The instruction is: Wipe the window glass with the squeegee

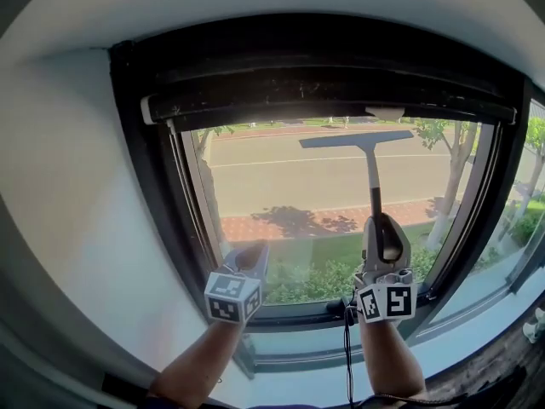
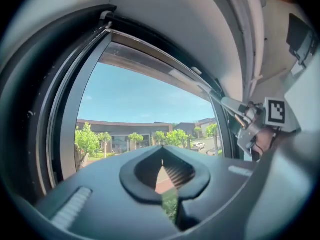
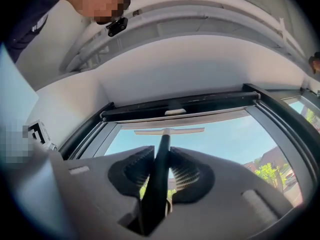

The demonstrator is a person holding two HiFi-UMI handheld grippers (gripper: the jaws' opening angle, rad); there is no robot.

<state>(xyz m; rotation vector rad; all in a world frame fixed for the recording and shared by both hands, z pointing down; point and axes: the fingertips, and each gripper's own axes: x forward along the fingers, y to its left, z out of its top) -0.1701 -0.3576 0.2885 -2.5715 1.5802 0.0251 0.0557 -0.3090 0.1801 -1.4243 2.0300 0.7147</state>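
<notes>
Squeegee [image 1: 372,173] stands upright against the window glass [image 1: 281,186] in the head view, its flat blade level and high on the pane, just beneath the dark top rail [image 1: 324,100], and its thin handle runs straight down into the right gripper [image 1: 385,245]. The left gripper [image 1: 252,258] is held low near the sill, well to the left of the squeegee and touching nothing. A heavy dark window frame [image 1: 140,186] rings the pane, with a white wall [image 1: 60,194] to its left, and a thin black cable [image 1: 347,356] hangs below the right gripper. Through the pane lie a road, a brick strip, lawn and trees

From the left gripper view, the left gripper [image 2: 162,151] has its jaws brought together at the tips with nothing between them. Past them are the pane [image 2: 145,109], blue sky, a low building and green trees, and the frame's dark side post [image 2: 65,124] rises at left. The right gripper [image 2: 252,129] shows at the far right

In the right gripper view, the right gripper [image 3: 161,153] has its ribbed jaws clamped on the squeegee's [image 3: 164,139] dark handle, which rises between them to the pale, level blade just under the top rail [image 3: 180,106]. A person leans in at upper left
</notes>
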